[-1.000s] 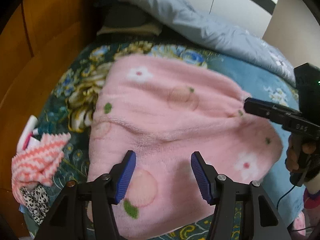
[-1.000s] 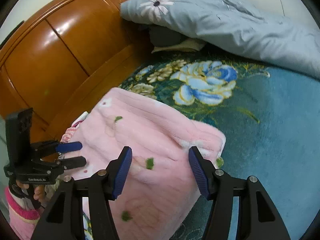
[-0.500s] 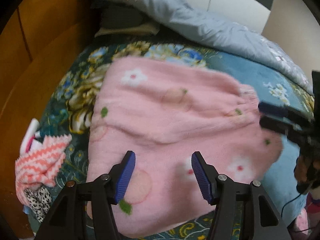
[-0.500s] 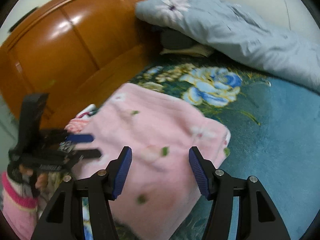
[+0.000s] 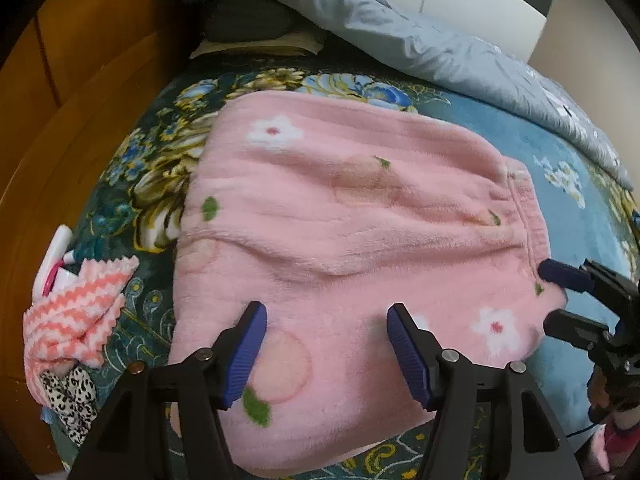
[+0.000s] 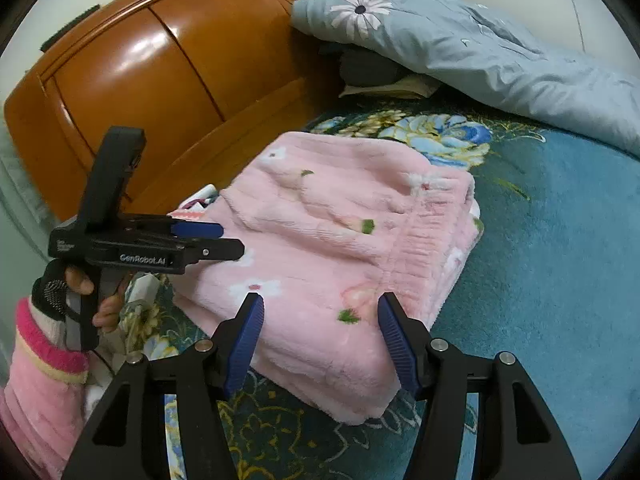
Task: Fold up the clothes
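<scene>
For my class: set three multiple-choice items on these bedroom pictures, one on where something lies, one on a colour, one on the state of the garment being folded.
1. Where does the striped cloth lie relative to the pink fleece garment in the left wrist view?
A. on top of it
B. to its left
C. under the quilt

2. What colour is the quilt?
A. pale blue-grey
B. red
C. black

3. How is the garment now?
A. hanging up
B. rolled into a ball
C. folded in layers on the bedspread

Answers: B, it sits apart near the wooden bed frame; A, with daisy print; C, stacked edges show in the right wrist view.
</scene>
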The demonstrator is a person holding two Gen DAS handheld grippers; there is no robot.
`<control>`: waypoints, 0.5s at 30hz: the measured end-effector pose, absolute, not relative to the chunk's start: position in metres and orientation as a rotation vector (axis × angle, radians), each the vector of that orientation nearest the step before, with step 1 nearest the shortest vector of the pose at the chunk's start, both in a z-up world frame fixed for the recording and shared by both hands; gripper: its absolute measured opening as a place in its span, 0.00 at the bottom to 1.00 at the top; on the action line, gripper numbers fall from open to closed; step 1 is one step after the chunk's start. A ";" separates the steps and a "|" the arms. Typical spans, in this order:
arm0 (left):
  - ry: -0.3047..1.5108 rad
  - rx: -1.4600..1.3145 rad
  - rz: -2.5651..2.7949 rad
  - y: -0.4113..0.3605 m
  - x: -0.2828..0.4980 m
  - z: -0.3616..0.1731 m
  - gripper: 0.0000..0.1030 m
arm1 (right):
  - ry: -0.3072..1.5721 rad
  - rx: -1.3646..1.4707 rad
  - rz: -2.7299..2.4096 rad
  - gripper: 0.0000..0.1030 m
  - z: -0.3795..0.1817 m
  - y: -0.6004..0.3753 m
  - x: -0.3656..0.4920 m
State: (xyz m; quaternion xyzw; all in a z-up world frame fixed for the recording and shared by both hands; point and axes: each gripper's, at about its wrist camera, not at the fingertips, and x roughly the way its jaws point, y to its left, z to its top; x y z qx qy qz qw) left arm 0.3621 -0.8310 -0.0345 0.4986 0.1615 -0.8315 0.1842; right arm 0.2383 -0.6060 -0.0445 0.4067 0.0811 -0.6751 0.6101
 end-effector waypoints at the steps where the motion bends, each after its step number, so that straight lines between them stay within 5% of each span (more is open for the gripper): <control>1: 0.447 1.407 -2.345 -0.830 0.362 -0.034 0.67 | 0.183 0.941 -1.564 0.59 -0.044 -0.605 0.239; 15: 0.257 1.390 -2.318 -0.797 0.339 -0.027 0.67 | 0.167 0.981 -1.545 0.67 -0.055 -0.538 0.263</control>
